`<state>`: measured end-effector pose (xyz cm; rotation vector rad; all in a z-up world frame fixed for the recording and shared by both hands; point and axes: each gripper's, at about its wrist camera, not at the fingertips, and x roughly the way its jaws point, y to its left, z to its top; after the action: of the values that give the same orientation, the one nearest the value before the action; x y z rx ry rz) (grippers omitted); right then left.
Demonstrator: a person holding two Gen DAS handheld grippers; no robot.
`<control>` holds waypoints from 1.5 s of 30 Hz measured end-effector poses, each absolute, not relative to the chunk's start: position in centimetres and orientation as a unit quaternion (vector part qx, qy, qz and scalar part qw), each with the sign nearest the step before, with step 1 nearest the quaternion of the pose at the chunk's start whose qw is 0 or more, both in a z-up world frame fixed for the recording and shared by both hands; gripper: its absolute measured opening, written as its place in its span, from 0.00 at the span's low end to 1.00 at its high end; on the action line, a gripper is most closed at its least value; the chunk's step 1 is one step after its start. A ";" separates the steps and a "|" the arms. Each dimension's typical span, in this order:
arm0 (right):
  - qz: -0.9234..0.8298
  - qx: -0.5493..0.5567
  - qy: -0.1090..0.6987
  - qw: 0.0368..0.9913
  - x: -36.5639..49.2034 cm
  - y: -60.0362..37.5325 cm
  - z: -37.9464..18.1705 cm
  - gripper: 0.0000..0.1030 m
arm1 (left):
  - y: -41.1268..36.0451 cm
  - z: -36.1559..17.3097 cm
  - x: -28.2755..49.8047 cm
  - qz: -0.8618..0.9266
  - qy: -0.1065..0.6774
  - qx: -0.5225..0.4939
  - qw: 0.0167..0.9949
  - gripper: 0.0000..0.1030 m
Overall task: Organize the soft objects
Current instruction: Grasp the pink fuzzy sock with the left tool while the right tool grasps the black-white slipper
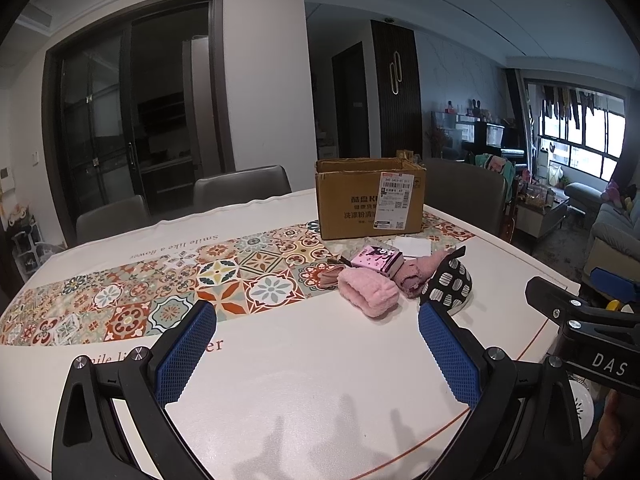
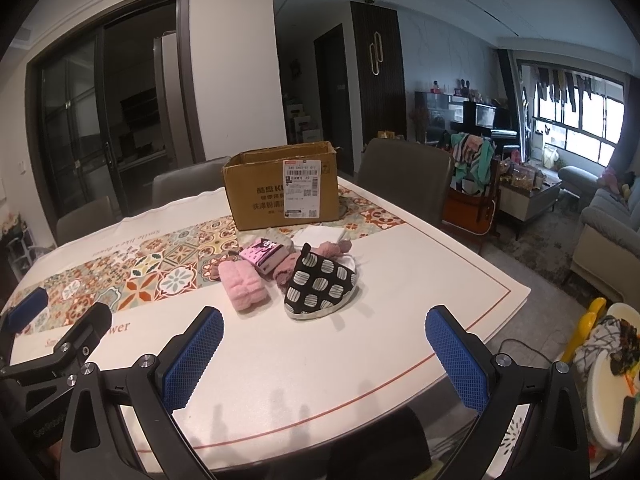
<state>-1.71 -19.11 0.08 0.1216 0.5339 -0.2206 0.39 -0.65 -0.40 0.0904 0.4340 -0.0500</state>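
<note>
**Currently idle: both grippers released, soft pile untouched**

Both tools hang above the near edge of the white dining table [image 2: 400,292]. The left gripper [image 1: 316,344] has its blue-padded jaws spread wide with nothing between them; the right gripper [image 2: 324,354] stands likewise, released and empty.

The soft items lie in one heap on the table, just in front of the open brown cardboard box [image 2: 282,186] and well apart from both tools. Nearest the grippers are a fluffy pink rolled cloth [image 2: 244,288] and a black fabric slipper with white striped ovals [image 2: 320,286]; they sit side by side, close together. Behind them rest a dusty-pink knitted piece [image 1: 416,276] and a small pink printed packet [image 2: 264,256], touching the rest of the heap.

Judgement on handling: all pieces look light and compliant. The fluffy roll should compress readily, so a pinch across its middle is advised. The slipper has a stiffer sole; its raised heel edge or upper rim offers the surest hold. Loosely knitted fabric may snag or drag neighbours when lifted. The box appears the likely destination, though nothing confirms this.
</note>
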 end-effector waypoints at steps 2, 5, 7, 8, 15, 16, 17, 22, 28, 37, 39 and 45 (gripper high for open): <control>-0.106 0.062 0.265 0.956 -1.3 -19.1 -0.1 1.00 | -0.7 -0.5 1.0 -0.026 0.216 0.049 0.975 1.00; -0.103 0.060 0.266 0.957 -0.4 -19.3 -0.4 1.00 | -0.6 -0.7 2.0 -0.029 0.214 0.055 0.975 1.00; -0.099 0.059 0.265 0.957 0.2 -19.4 -0.5 1.00 | -0.6 -0.9 2.9 -0.036 0.214 0.057 0.974 1.00; -0.098 0.057 0.265 0.958 0.6 -19.4 -0.5 1.00 | -0.5 -1.0 3.3 -0.037 0.215 0.060 0.974 1.00; -0.089 0.041 0.268 0.958 4.4 -19.8 -1.4 1.00 | -0.8 -2.2 6.7 -0.050 0.228 0.080 0.969 0.99; -0.087 0.041 0.269 0.958 4.8 -19.8 -1.6 1.00 | -0.9 -2.4 7.2 -0.053 0.230 0.082 0.968 0.99; -0.086 0.040 0.272 0.958 5.2 -19.9 -1.7 1.00 | -1.0 -2.6 7.7 -0.055 0.232 0.085 0.967 0.99; -0.076 0.043 0.287 0.954 7.8 -20.5 -2.9 0.99 | -1.4 -3.7 10.2 -0.069 0.253 0.088 0.961 0.99; -0.063 0.046 0.320 0.944 11.0 -21.0 -4.8 0.94 | -1.5 -5.6 12.9 -0.081 0.291 0.073 0.950 0.90; -0.049 0.046 0.358 0.931 14.1 -21.9 -7.2 0.89 | -2.4 -7.0 15.9 -0.092 0.319 0.055 0.942 0.83; -0.048 0.049 0.365 0.929 14.5 -22.2 -7.5 0.89 | -2.6 -7.3 16.5 -0.097 0.326 0.049 0.939 0.80; -0.043 0.059 0.383 0.921 15.6 -23.4 -8.4 0.83 | -3.6 -8.5 18.5 -0.117 0.359 0.026 0.926 0.72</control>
<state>15.61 -23.41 -8.44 0.1208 0.7864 -0.0875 18.46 -3.65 -8.49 0.0525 0.7367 -0.2400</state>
